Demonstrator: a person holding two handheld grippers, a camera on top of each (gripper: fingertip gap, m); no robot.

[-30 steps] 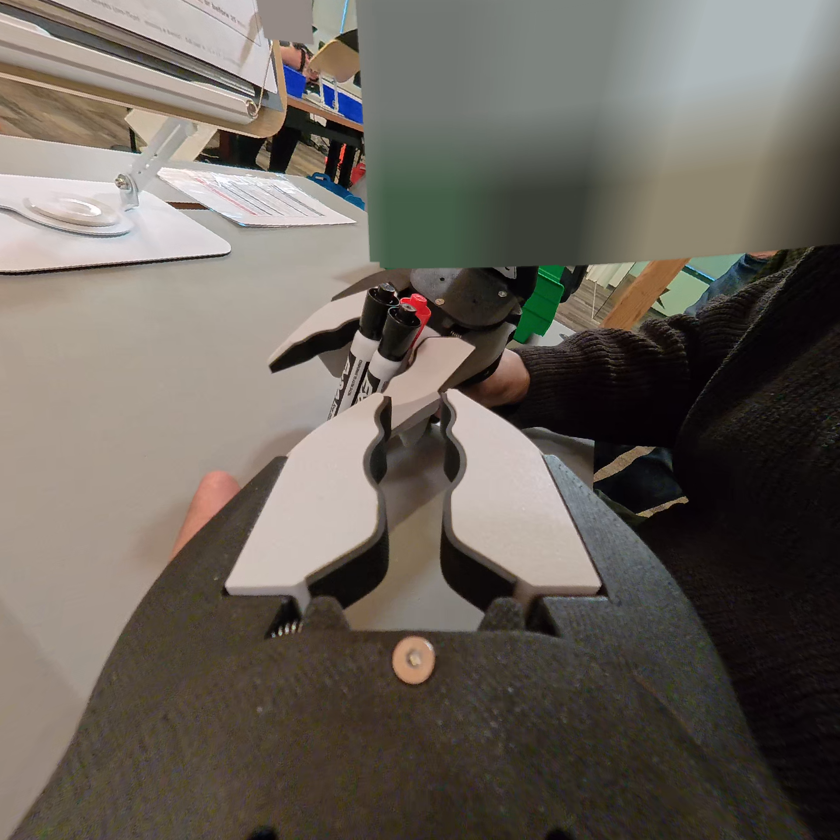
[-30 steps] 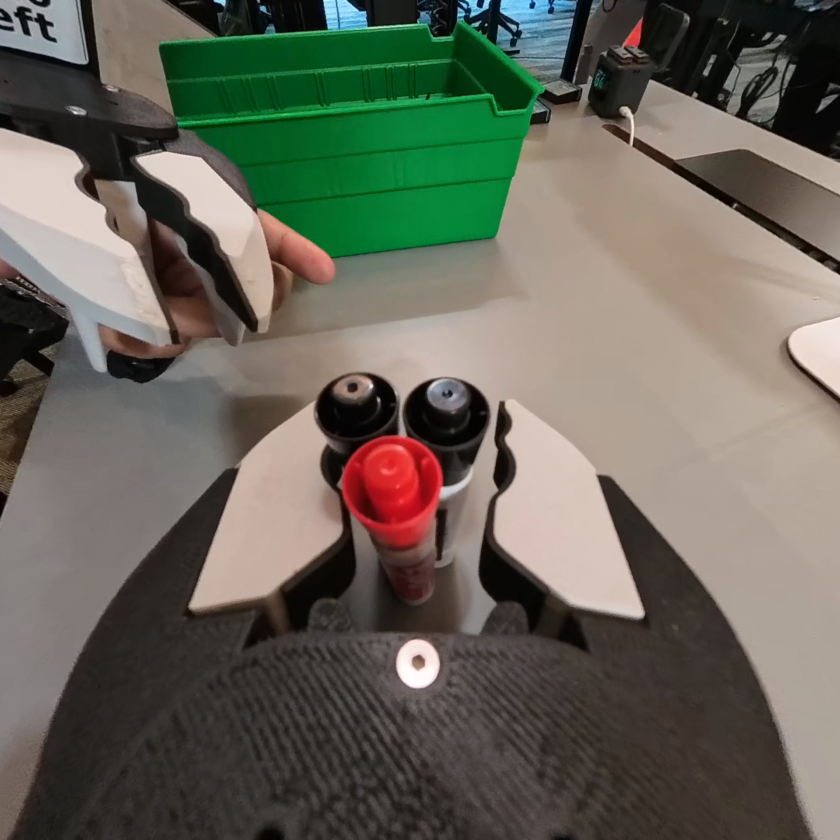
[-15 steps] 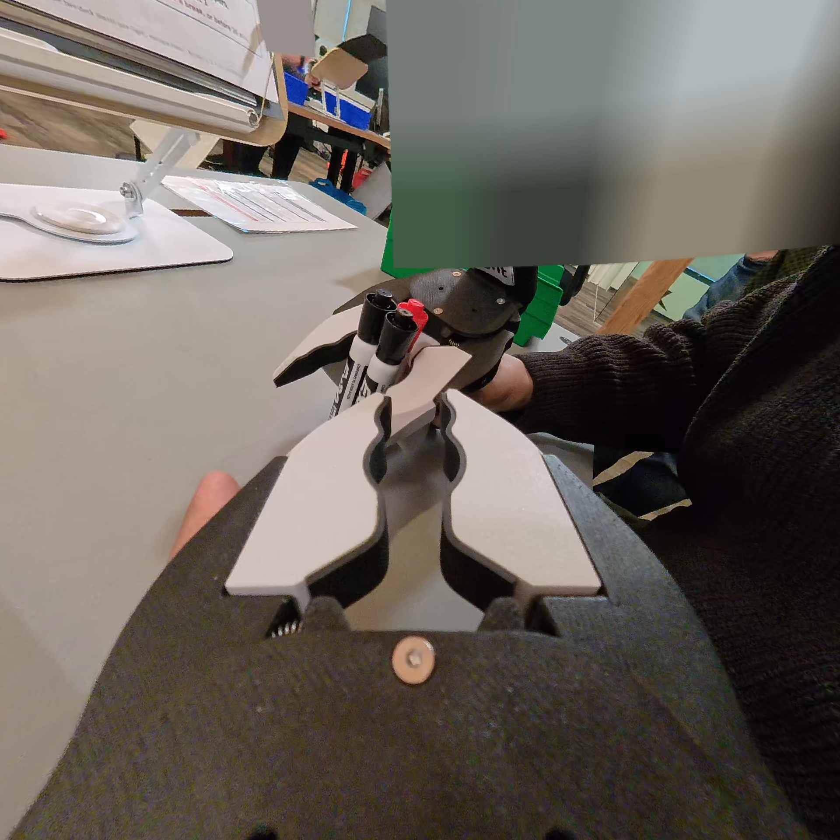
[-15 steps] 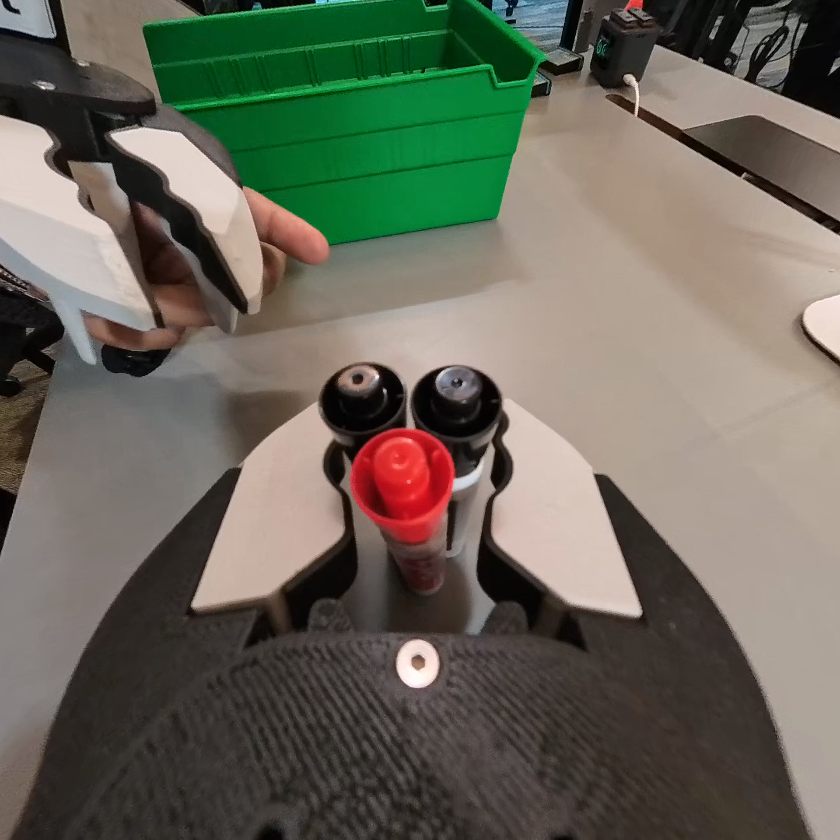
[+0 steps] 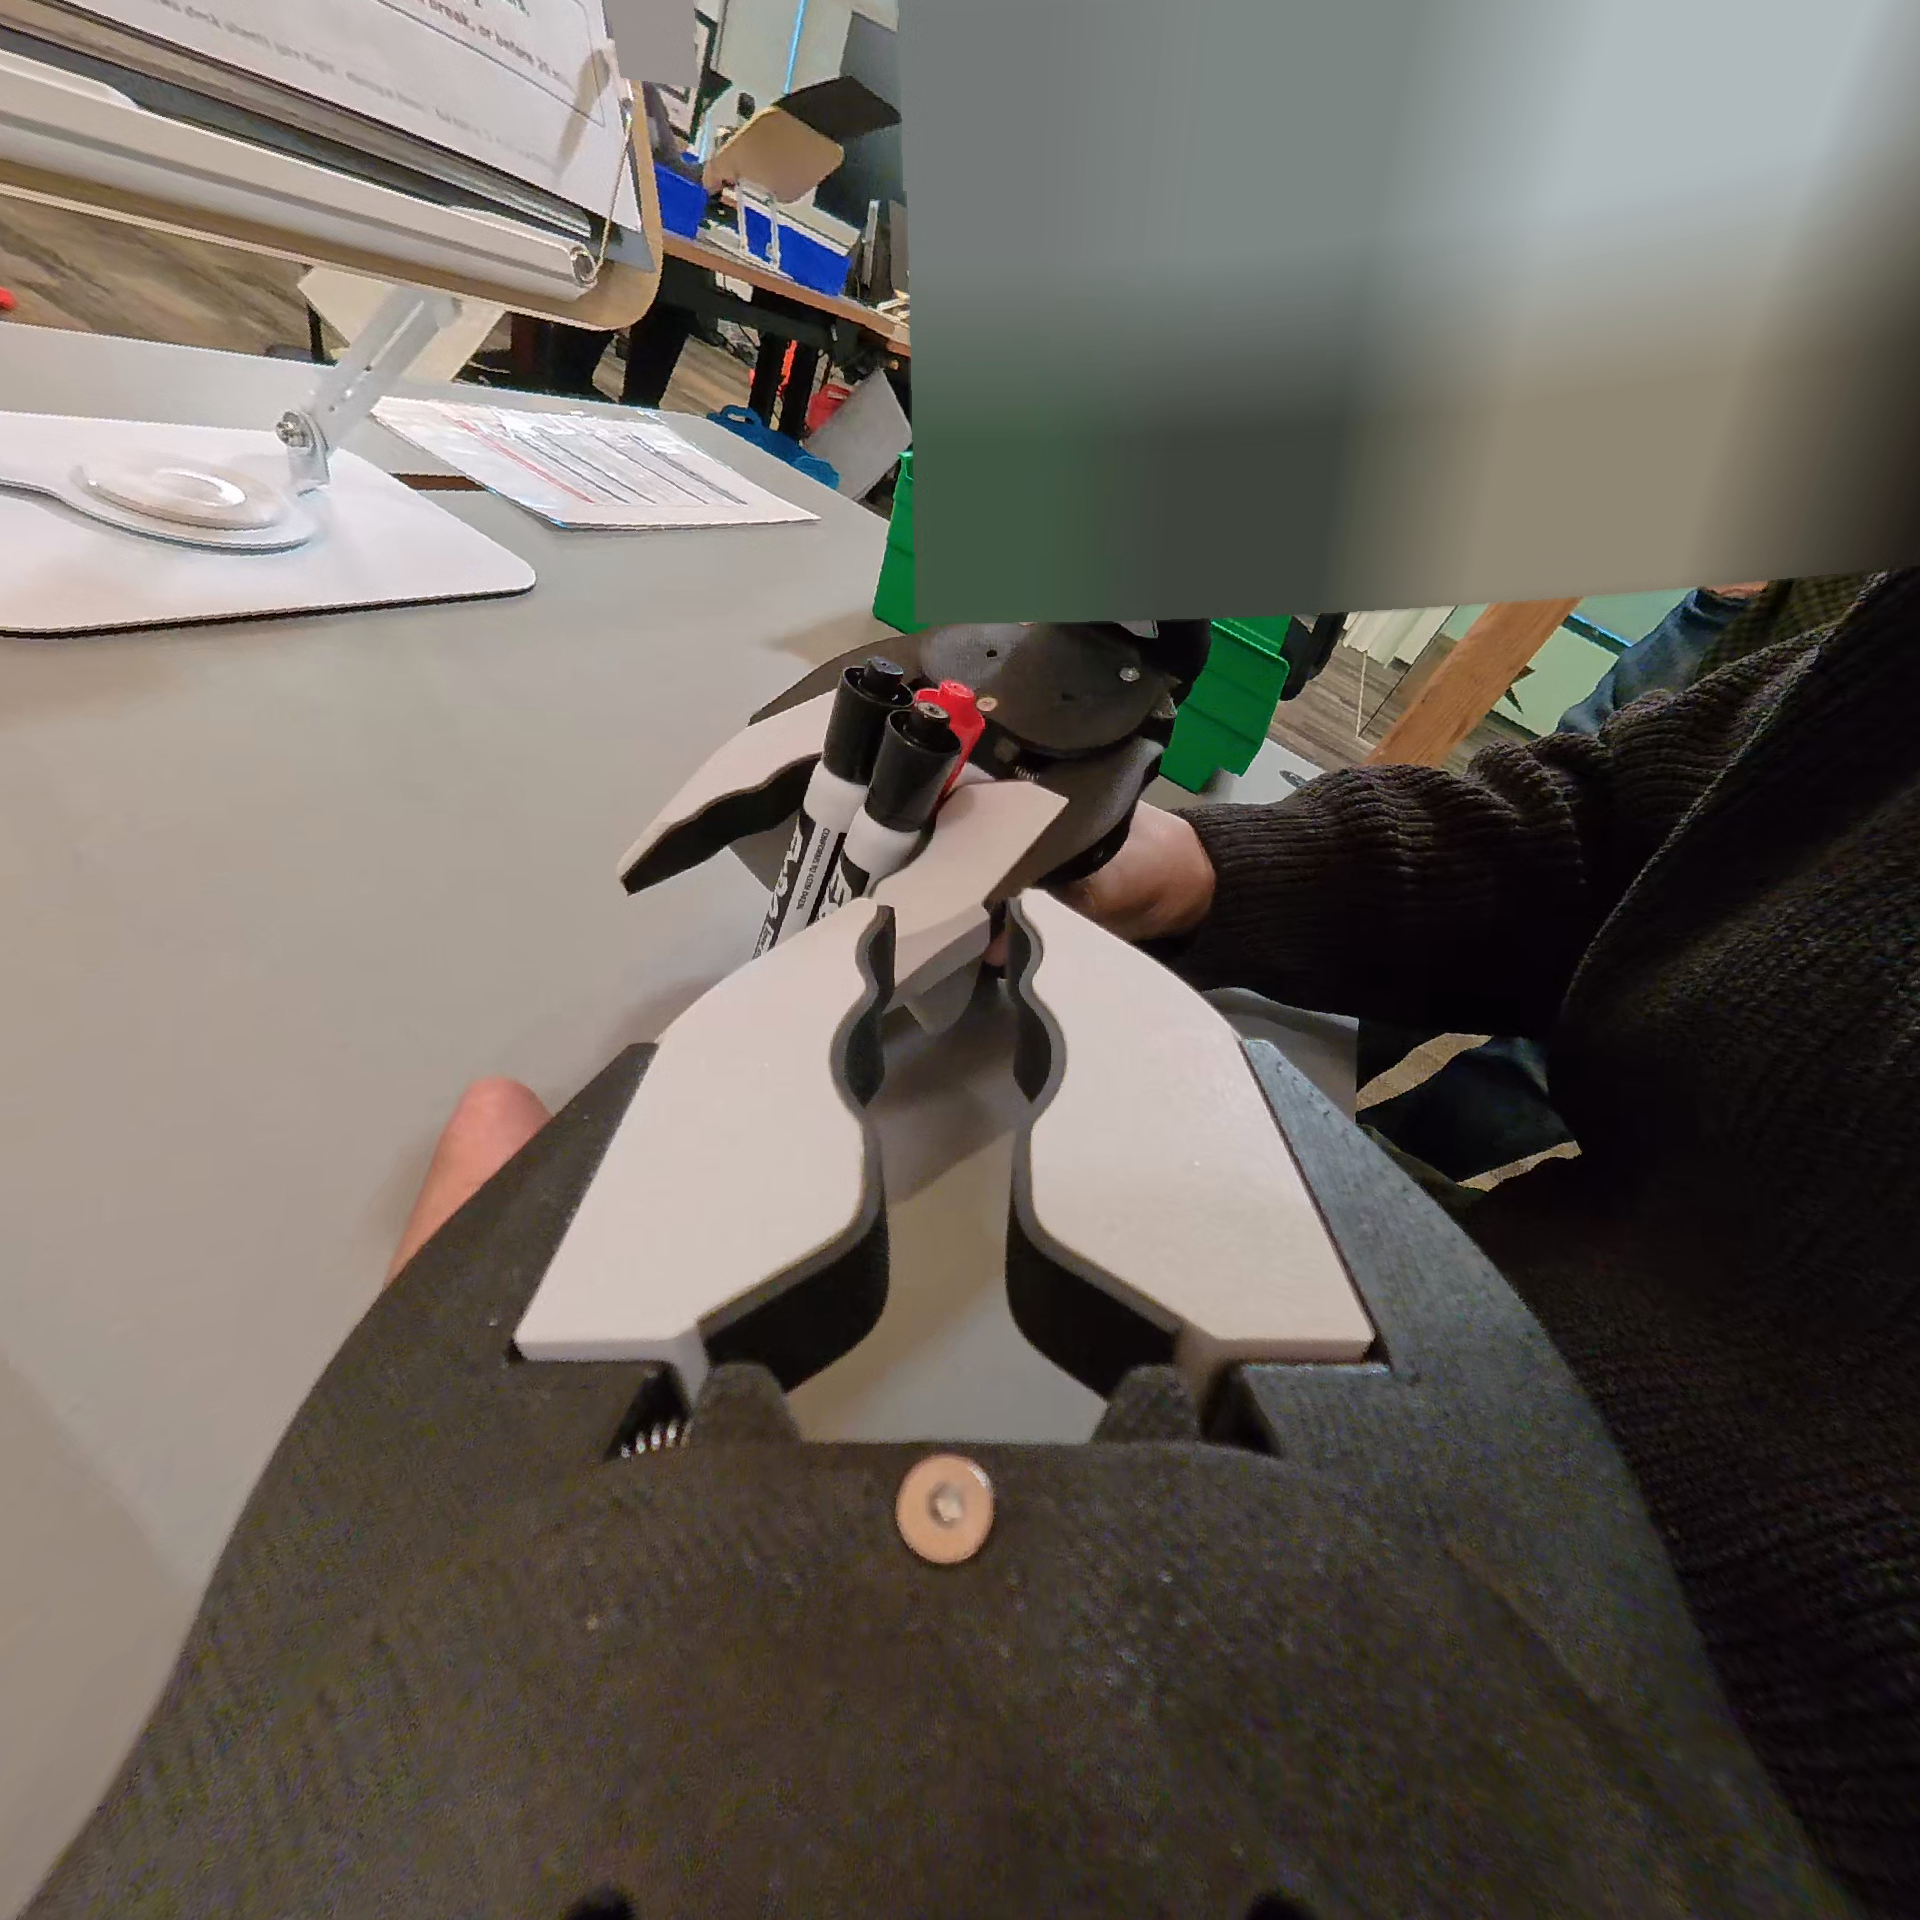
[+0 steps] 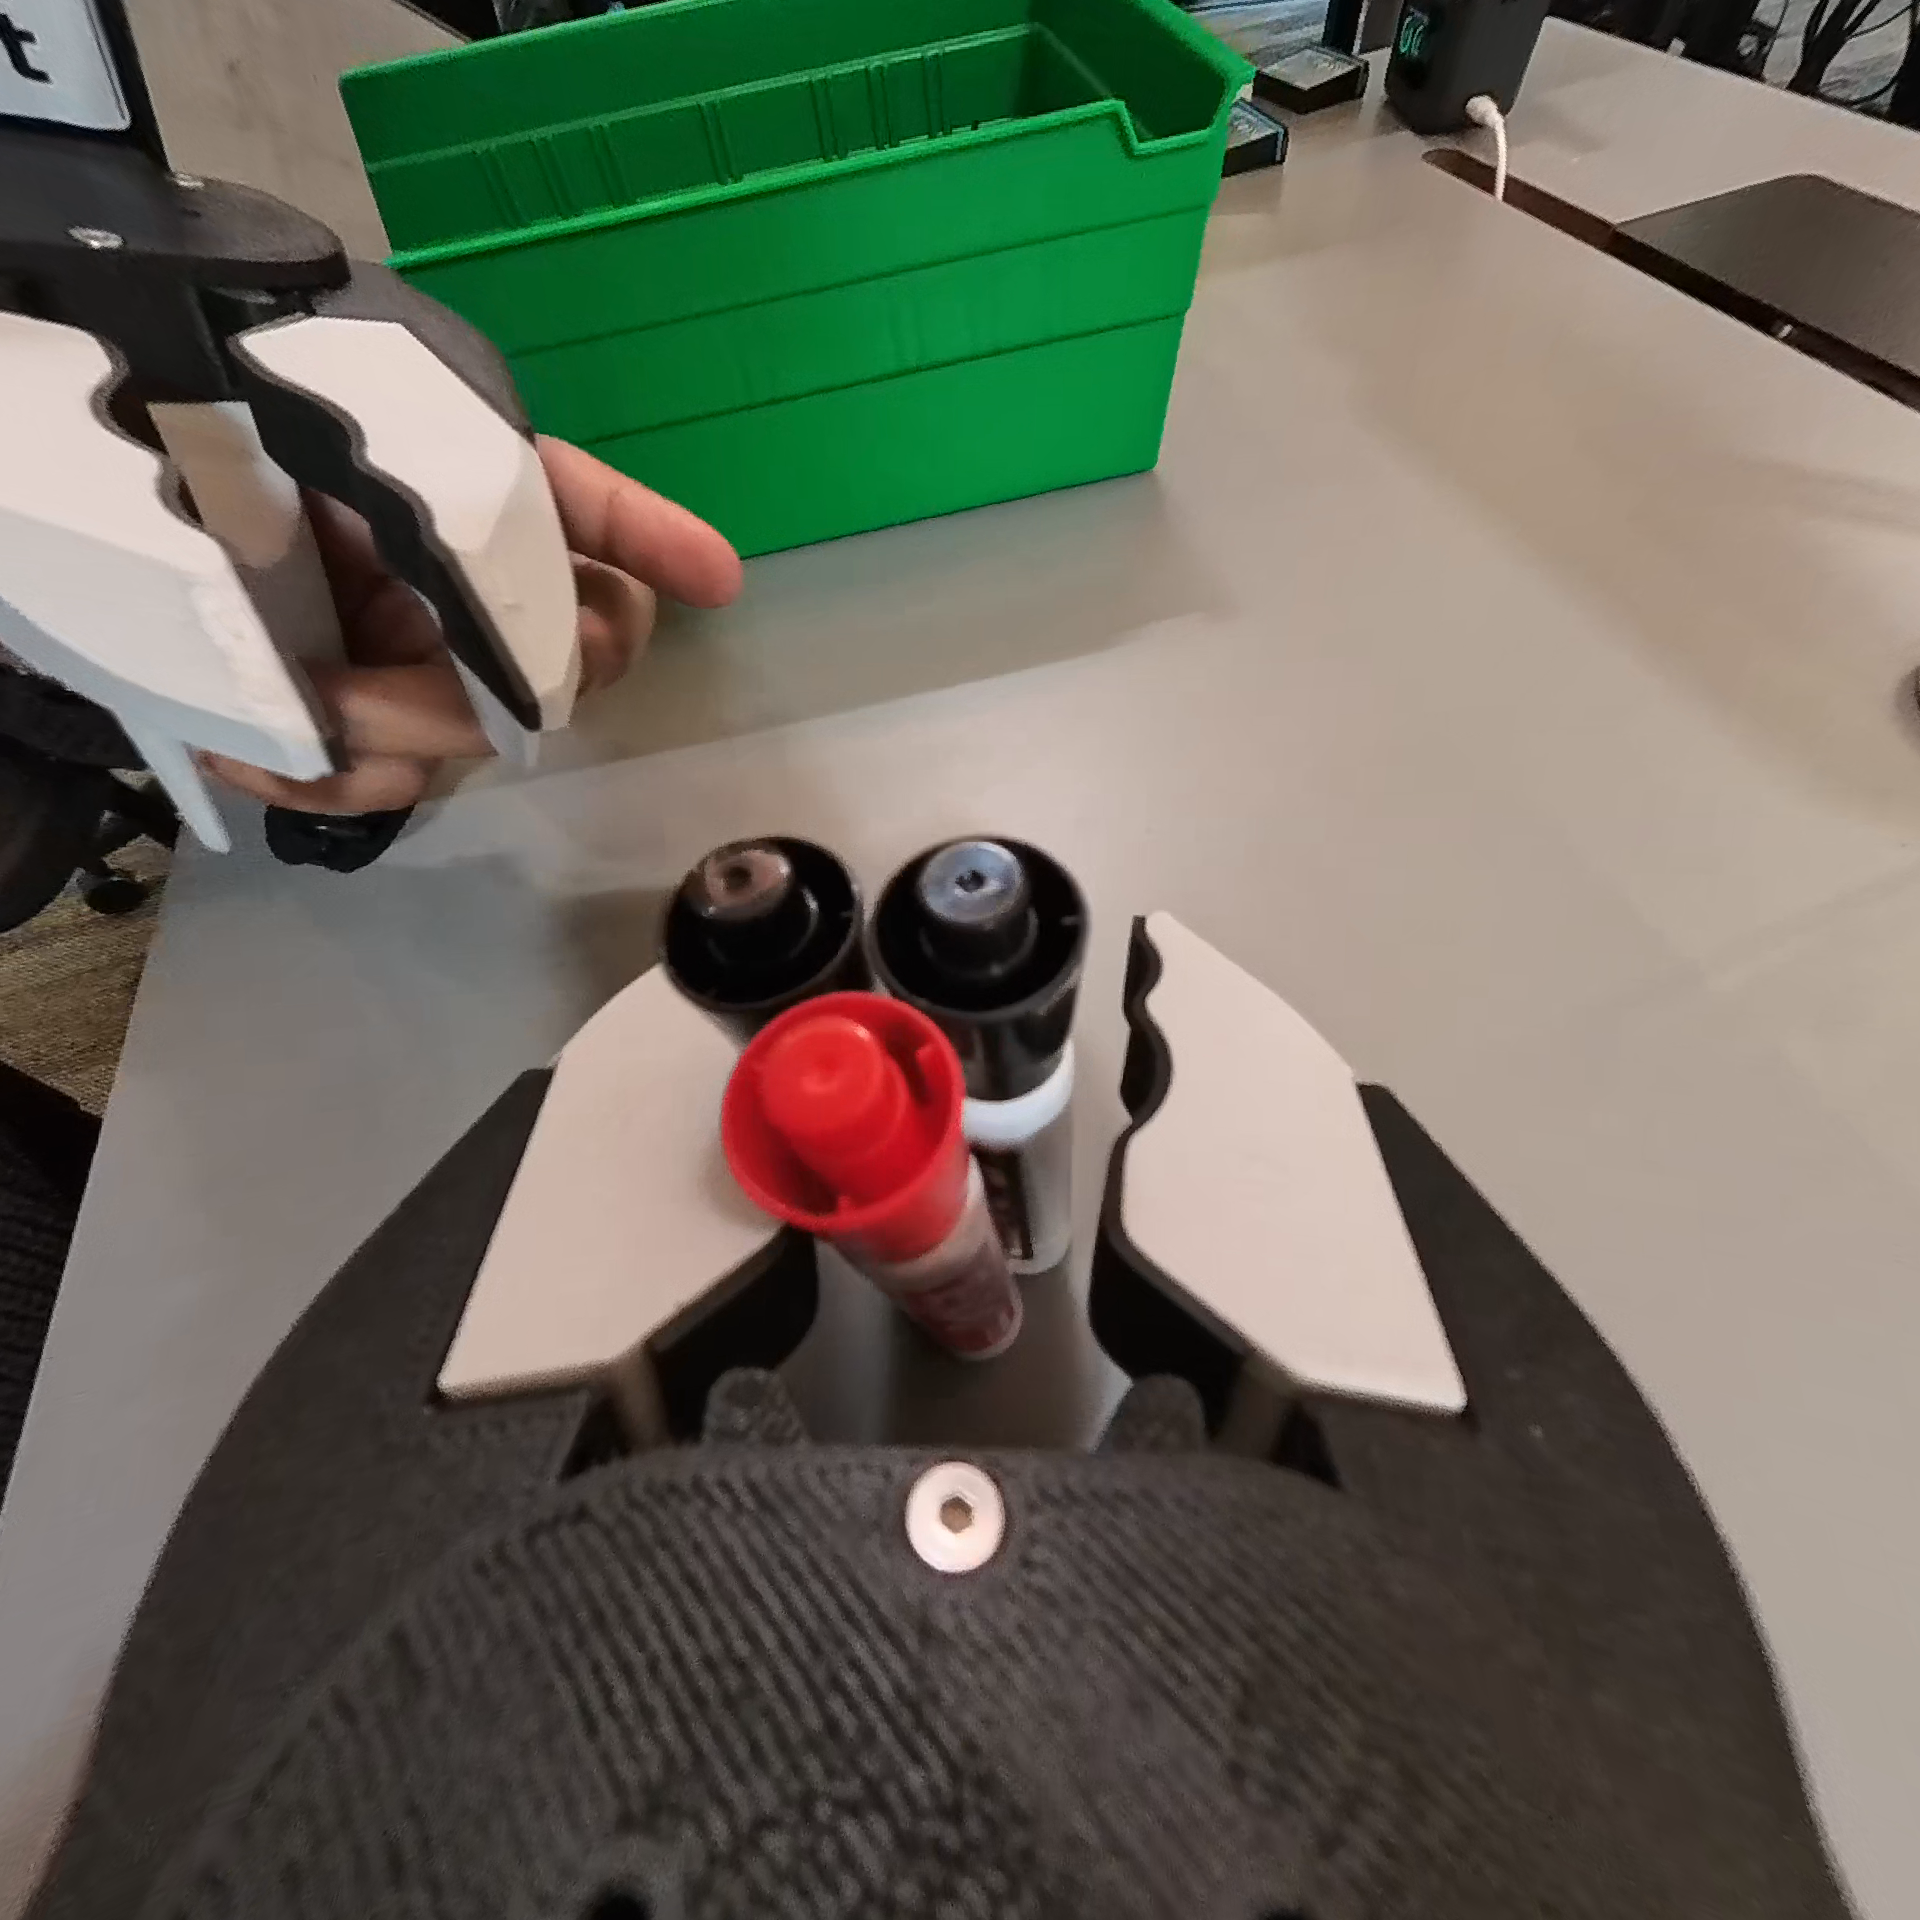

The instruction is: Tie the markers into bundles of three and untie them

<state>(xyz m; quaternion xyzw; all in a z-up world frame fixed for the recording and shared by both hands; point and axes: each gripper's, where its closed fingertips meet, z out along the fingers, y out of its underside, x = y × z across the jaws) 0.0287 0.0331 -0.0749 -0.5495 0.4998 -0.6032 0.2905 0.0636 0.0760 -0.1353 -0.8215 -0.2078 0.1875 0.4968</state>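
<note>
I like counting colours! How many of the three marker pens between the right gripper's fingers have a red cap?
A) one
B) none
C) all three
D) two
A: between the fingers of the right gripper stand one red-capped marker and two black-capped markers, so only one cap is red.

1. Open grey table [image 6: 1455, 727] to the right of the three upright markers [image 6: 883, 1039], between them and the green bin [image 6: 831, 312].
2. Blocked on the left: left hand-held gripper [image 6: 416, 748] just beside the markers.
3. Blocked farther off: bin wall across the table.
4. Little slack between markers and right hand-held gripper [image 6: 894, 997] fingers [image 6: 1247, 1143].
</note>
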